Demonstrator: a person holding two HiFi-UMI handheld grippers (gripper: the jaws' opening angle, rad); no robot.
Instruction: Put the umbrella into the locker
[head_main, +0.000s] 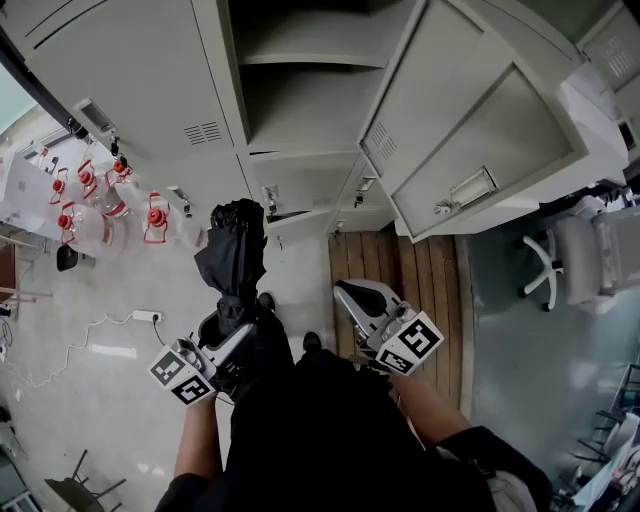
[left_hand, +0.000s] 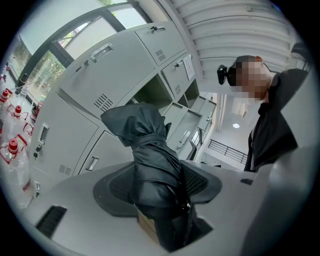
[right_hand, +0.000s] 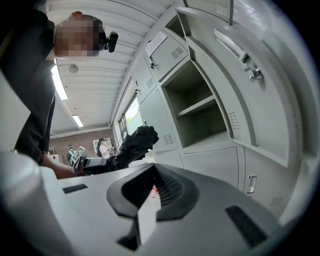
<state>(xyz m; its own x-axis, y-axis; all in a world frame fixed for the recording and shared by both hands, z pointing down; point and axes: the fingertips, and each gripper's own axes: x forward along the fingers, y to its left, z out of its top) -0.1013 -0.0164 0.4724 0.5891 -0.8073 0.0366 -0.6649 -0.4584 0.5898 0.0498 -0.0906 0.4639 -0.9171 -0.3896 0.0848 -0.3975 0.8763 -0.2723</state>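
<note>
Clamping the folded black umbrella (left_hand: 150, 165) between both pads, my left gripper (head_main: 234, 342) grips it low on the bundle; its lower end is buried behind the jaws and cannot be made out. My right gripper (right_hand: 150, 189) is squeezed together on nothing. The umbrella's long axis runs away from me, bunched end toward the open locker (head_main: 310, 58), still outside it.
</note>
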